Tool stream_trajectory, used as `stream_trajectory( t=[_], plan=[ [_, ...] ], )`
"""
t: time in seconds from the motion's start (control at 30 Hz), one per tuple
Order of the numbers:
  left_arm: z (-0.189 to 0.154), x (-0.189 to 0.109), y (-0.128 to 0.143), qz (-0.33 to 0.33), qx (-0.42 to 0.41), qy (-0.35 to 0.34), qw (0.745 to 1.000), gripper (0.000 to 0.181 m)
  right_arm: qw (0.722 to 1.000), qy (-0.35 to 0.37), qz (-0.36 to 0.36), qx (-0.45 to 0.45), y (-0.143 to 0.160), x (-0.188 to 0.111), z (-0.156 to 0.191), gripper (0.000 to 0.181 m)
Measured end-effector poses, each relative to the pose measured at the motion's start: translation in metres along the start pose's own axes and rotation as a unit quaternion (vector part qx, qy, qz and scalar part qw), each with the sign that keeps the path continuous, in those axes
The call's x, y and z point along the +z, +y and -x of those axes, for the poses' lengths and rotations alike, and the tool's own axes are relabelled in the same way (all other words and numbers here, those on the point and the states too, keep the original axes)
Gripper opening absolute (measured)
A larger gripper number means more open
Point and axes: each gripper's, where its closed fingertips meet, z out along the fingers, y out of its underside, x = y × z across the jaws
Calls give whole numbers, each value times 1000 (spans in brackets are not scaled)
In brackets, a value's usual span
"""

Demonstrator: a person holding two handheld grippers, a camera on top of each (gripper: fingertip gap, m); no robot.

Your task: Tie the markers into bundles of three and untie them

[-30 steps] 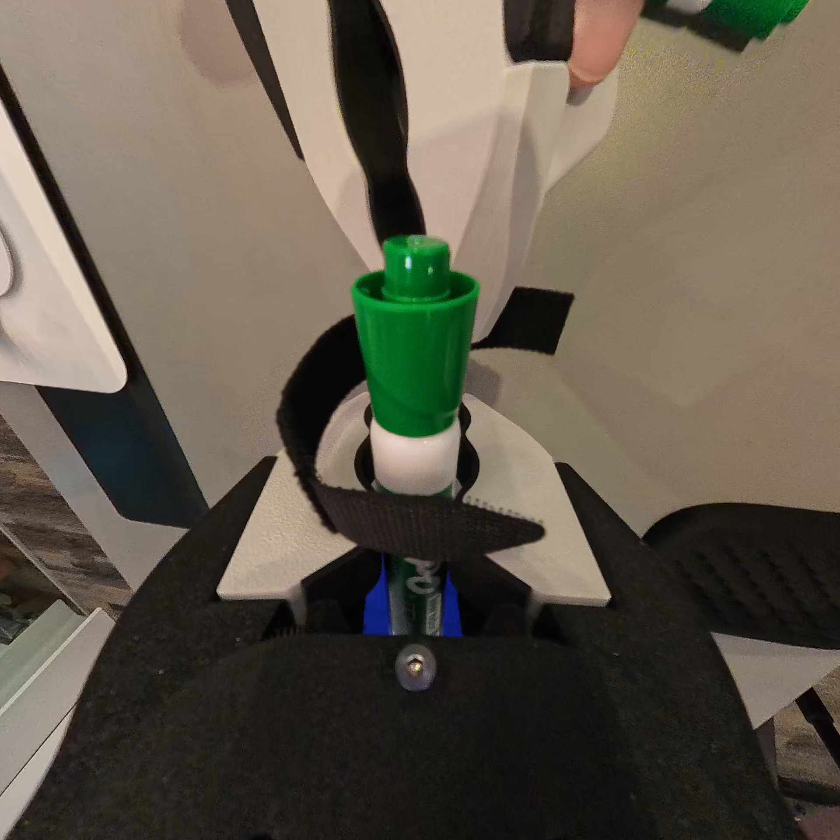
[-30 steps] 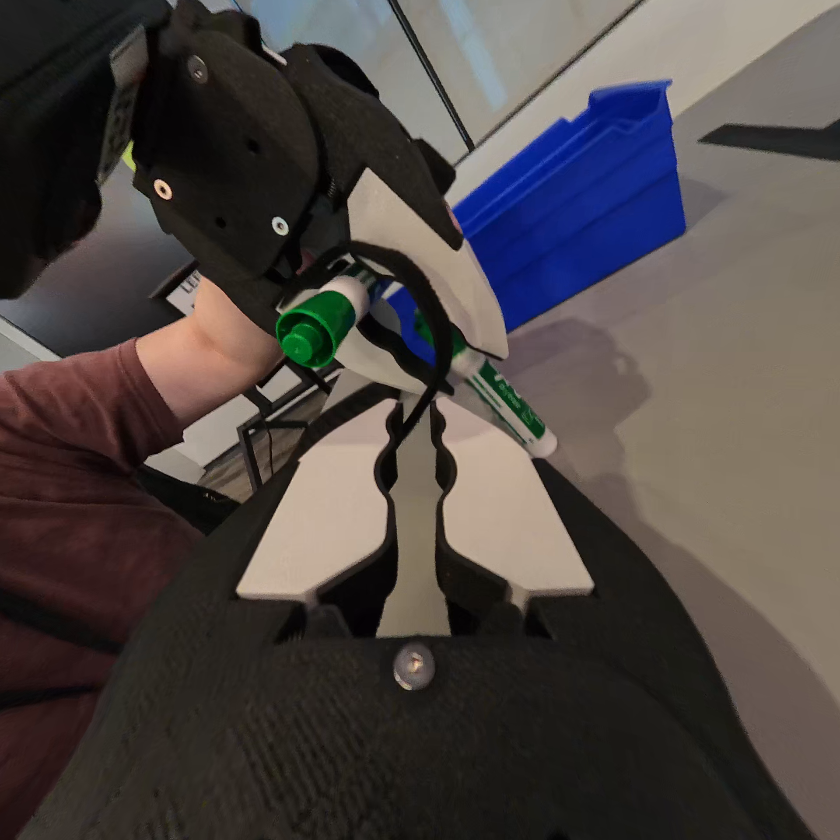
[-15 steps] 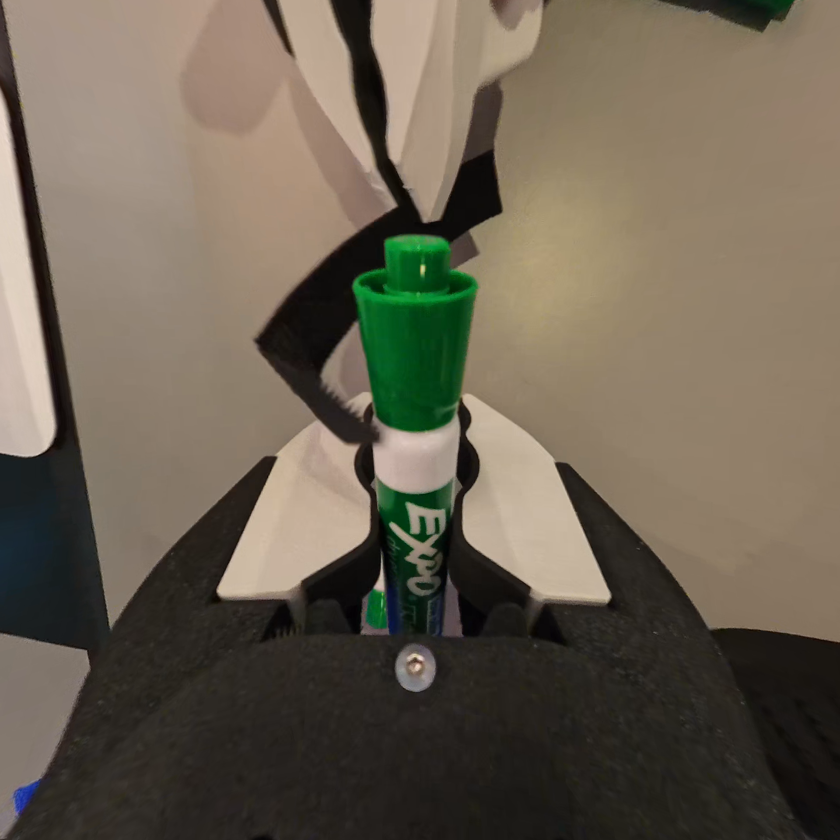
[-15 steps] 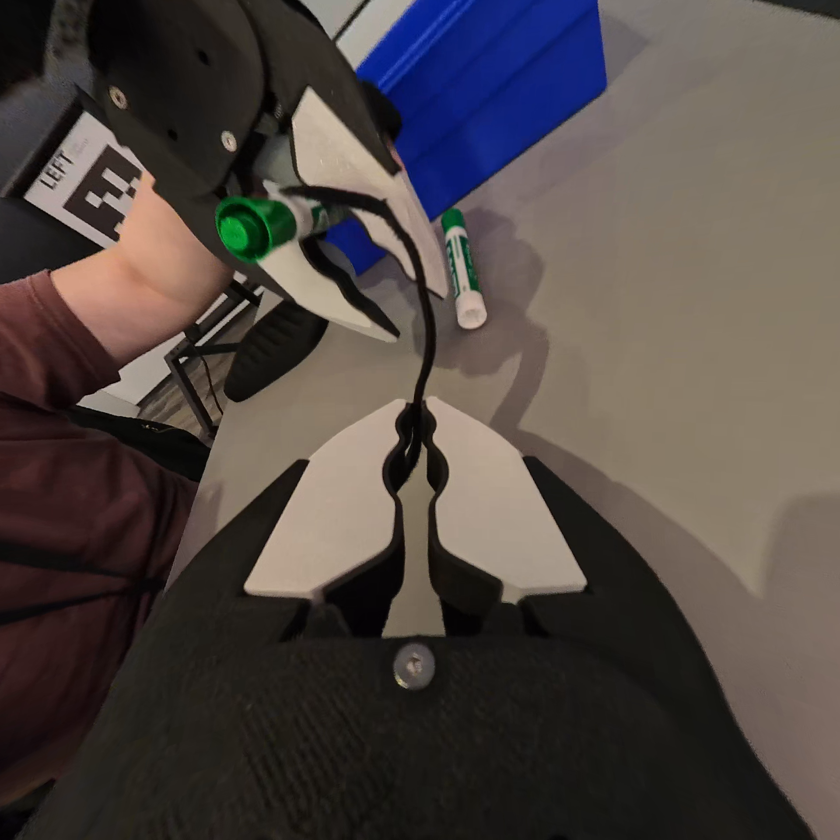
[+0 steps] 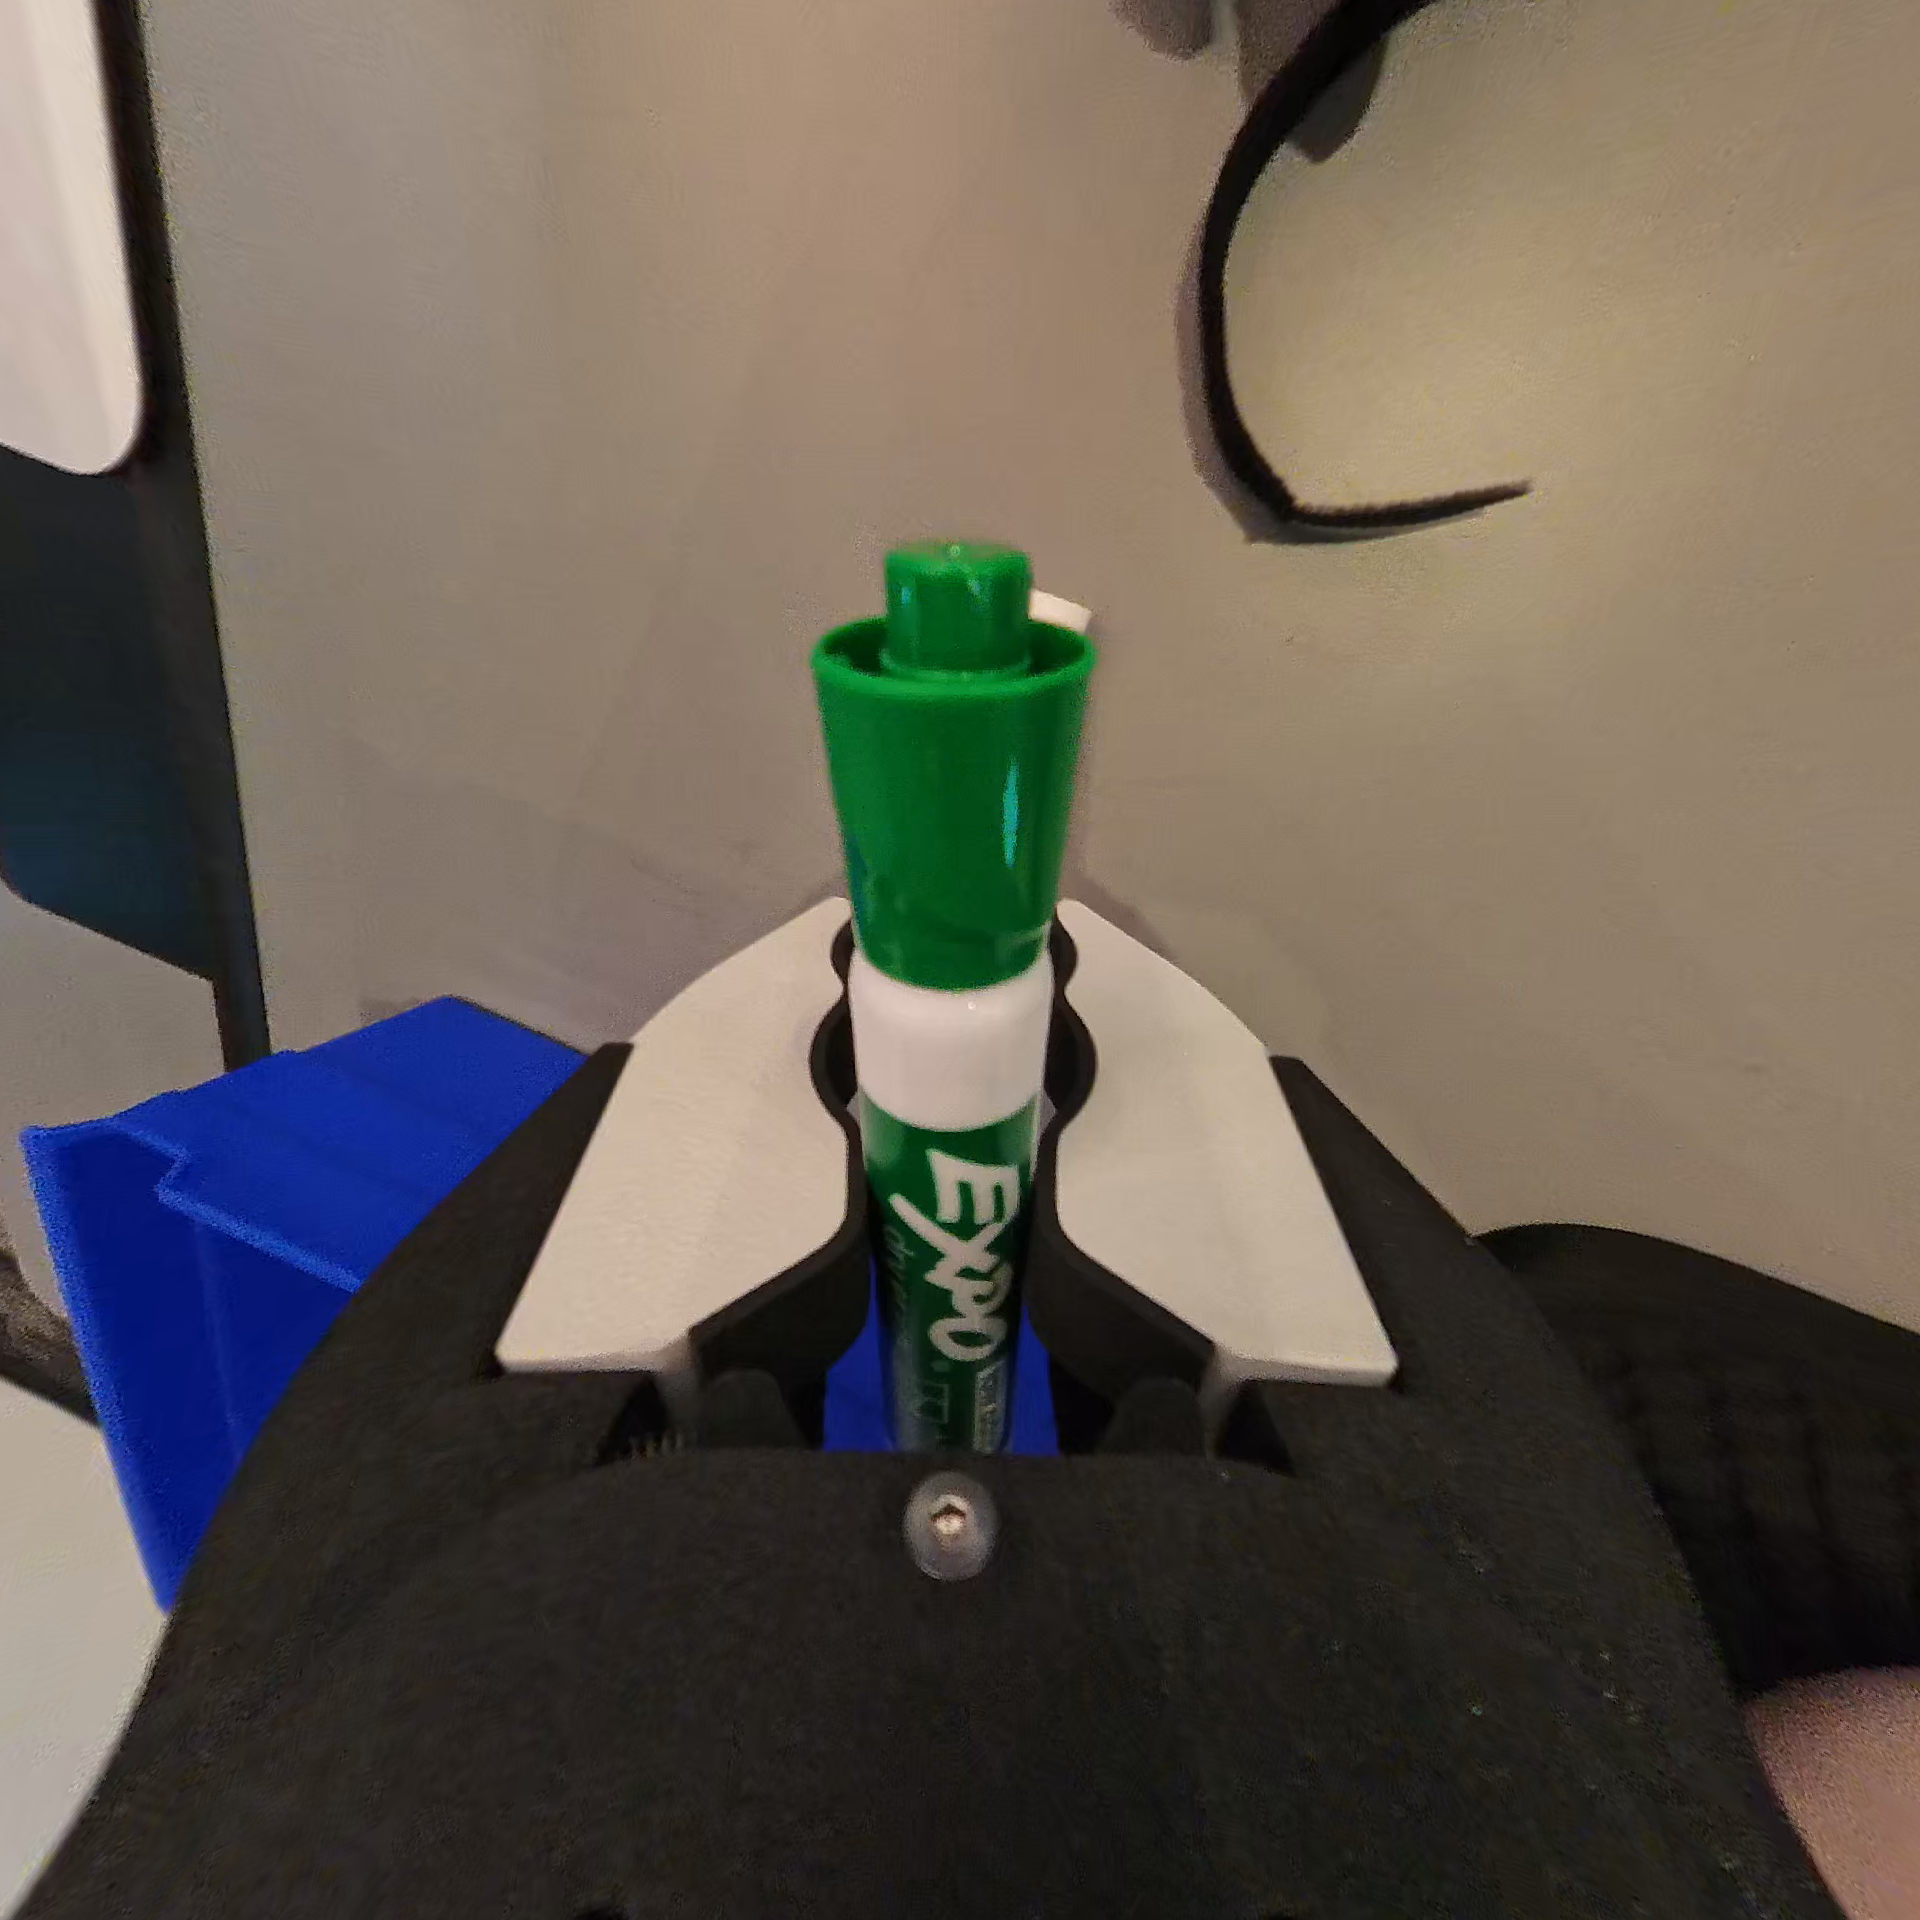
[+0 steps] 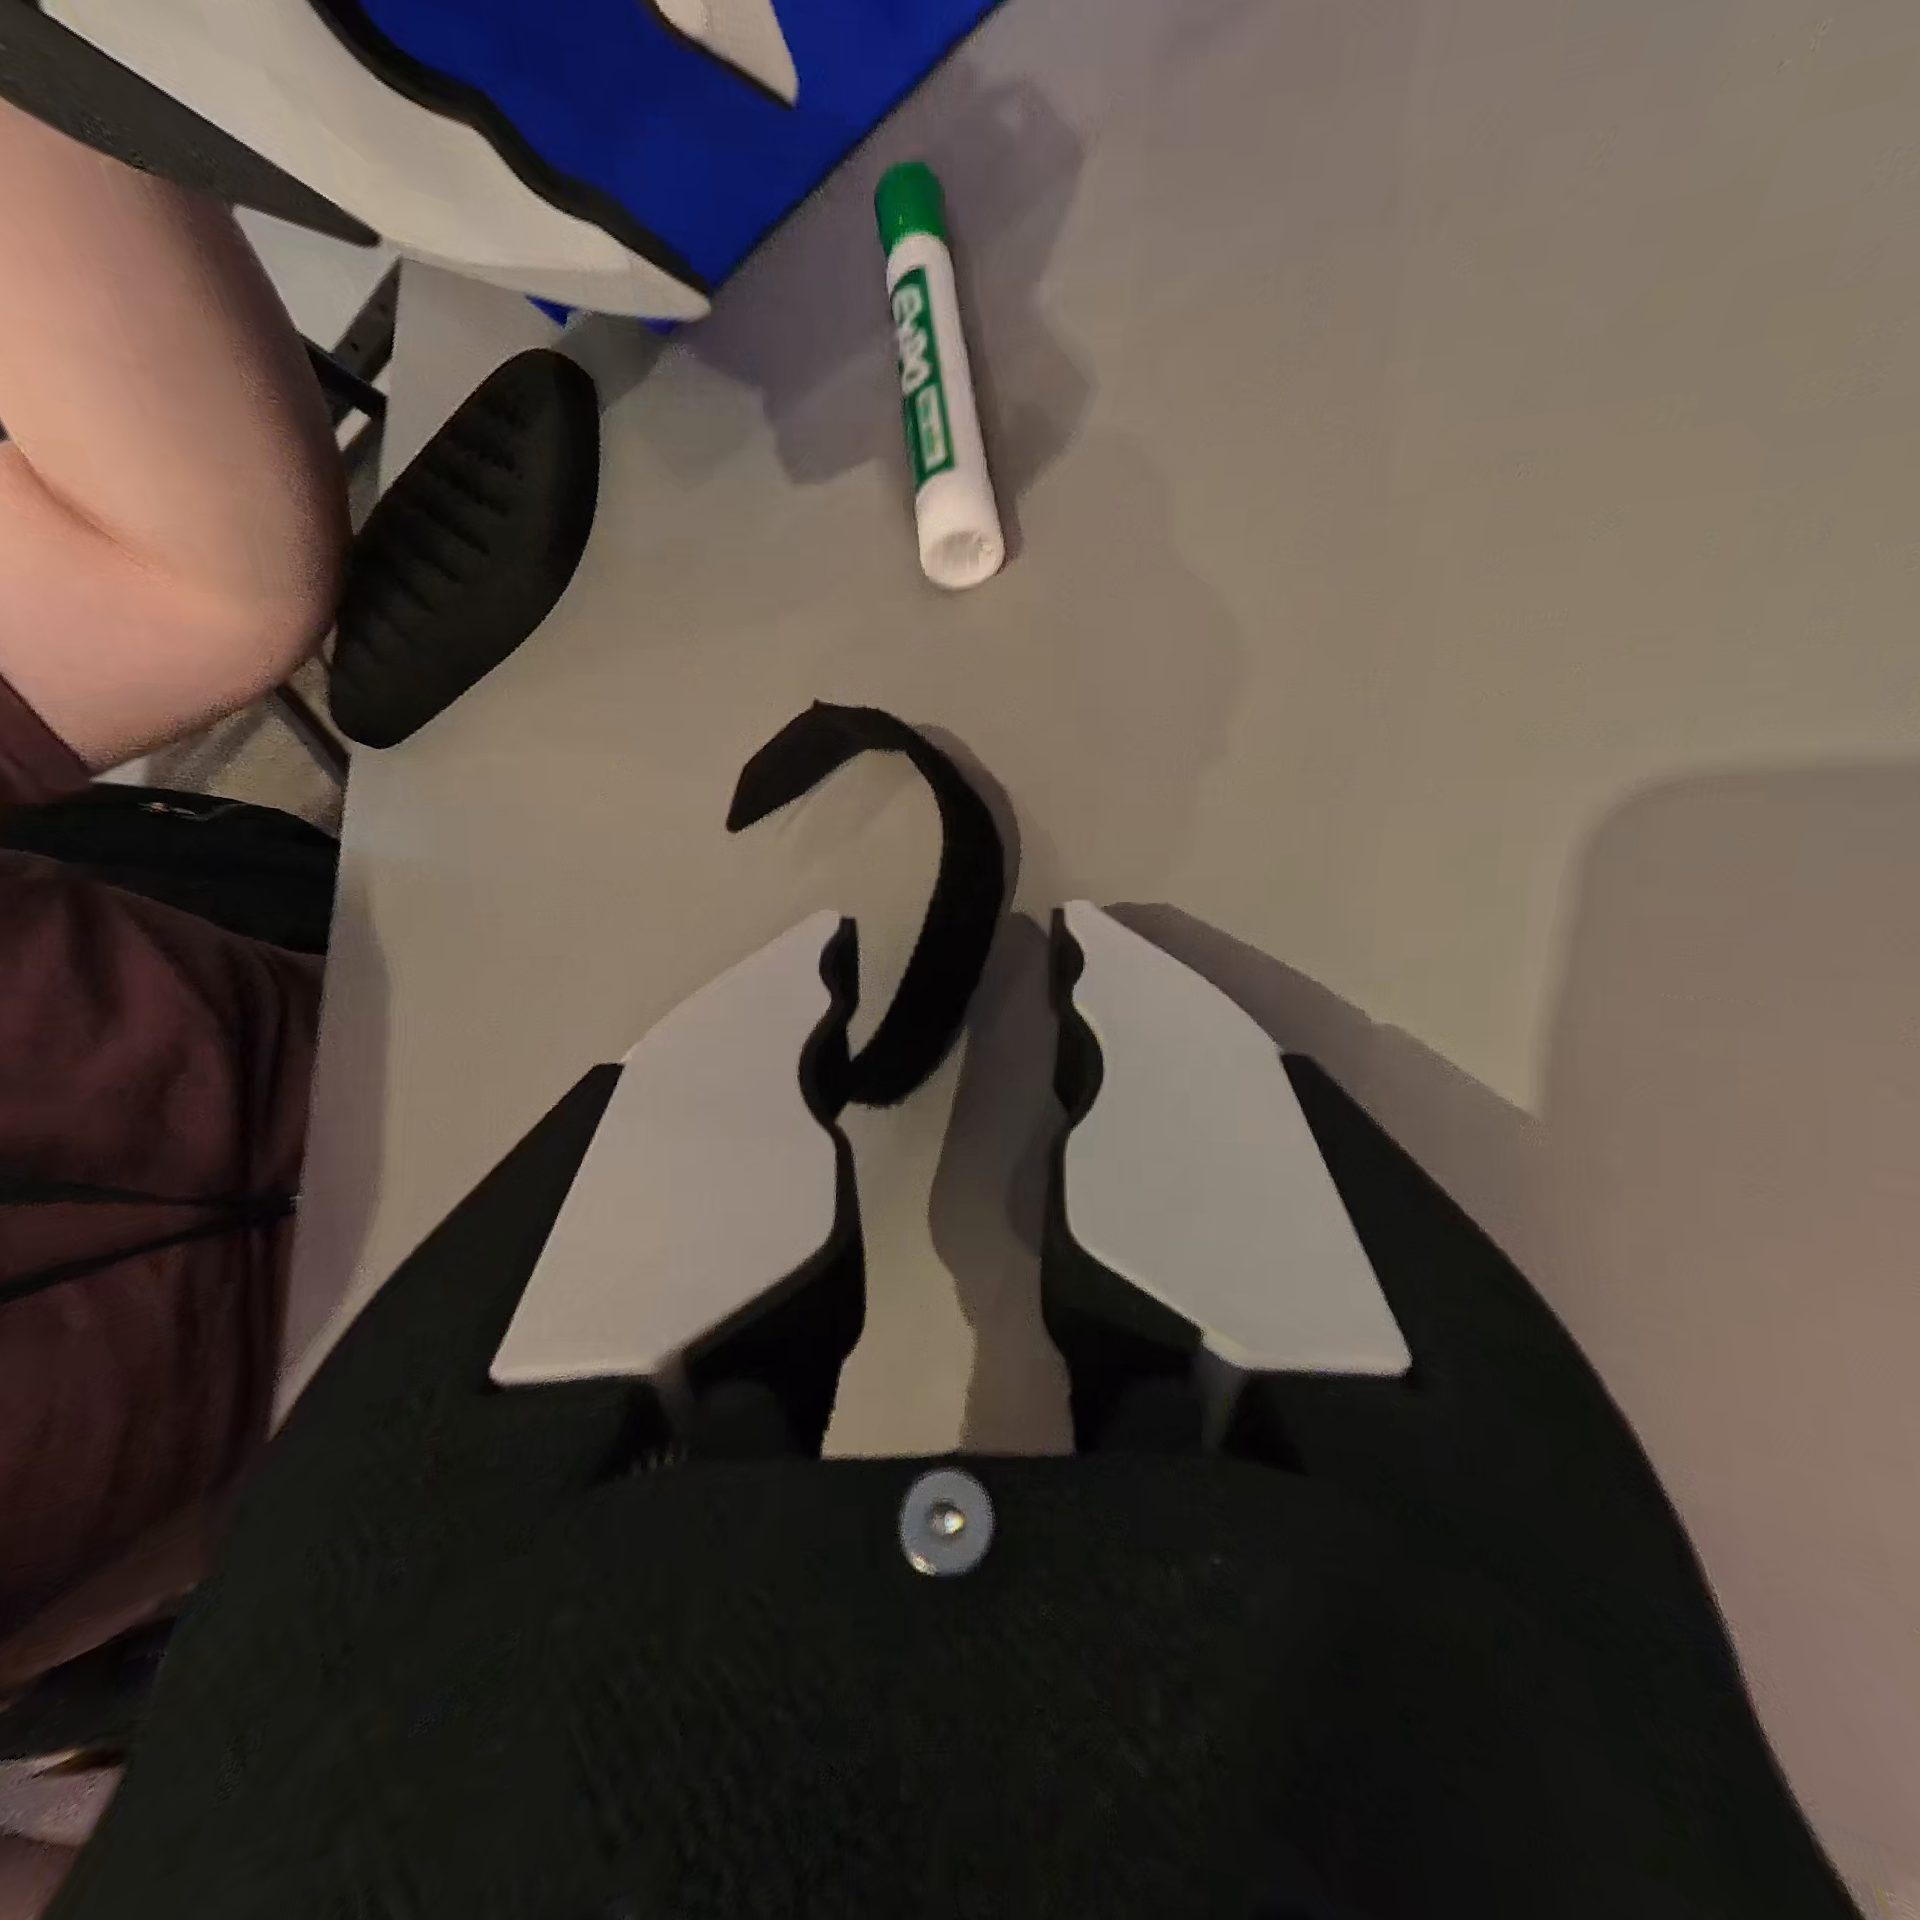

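Observation:
My left gripper (image 5: 951, 925) is shut on a green-capped marker (image 5: 951, 790) that points forward, cap outward. My right gripper (image 6: 948, 914) is open, low over the grey table (image 6: 1455, 520). A black curled strap (image 6: 935, 935) sits between its fingers, touching the inner edge of the left finger (image 6: 727, 1122). The strap also shows in the left wrist view (image 5: 1221, 312), at the upper right. A second green marker (image 6: 935, 384) lies loose on the table beyond the strap, cap pointing away. The left gripper's white fingers (image 6: 468, 177) show at the top left of the right wrist view.
A blue bin (image 6: 623, 135) stands at the far side of the table; it also shows in the left wrist view (image 5: 260, 1195), at the lower left. A black chair armrest (image 6: 468, 540) sits past the table's left edge. A person's forearm (image 6: 135, 416) is at the left. Left tips to right tips: about 15 cm.
The strap has come off the held marker. My right gripper pulled it away, lowered it toward the table and opened. My left gripper has swung toward the blue bin with its marker.

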Motion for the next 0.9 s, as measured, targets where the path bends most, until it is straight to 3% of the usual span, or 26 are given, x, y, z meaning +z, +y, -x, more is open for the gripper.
stream_trajectory(
  t=[0.13, 0.27, 0.37, 0.43, 0.63, 0.9],
  plan=[
    [-8, 0, -3, -17, 3, 34, 999, 32, 995, 34, -66, -69, -23, -7, 0, 43],
    [-2, -2, 16, 3, -1, 21, 1000, 32, 977, 10, -171, -128, -59, -8, 29, 35],
    [-7, -8, 28, 5, 1, 31, 999, 32, 964, -2, -201, -176, -79, 6, 59, 30],
    [-4, -13, 35, 4, -7, 25, 1000, 32, 965, 35, -179, -190, -83, 26, 60, 31],
    [2, -36, 45, -32, -38, 21, 999, 32, 982, 58, -7, -180, -64, 91, 36, 25],
    [3, -45, 52, -43, -49, 19, 998, 32, 984, 43, 70, -161, -55, 112, 35, 5]
  ],
)
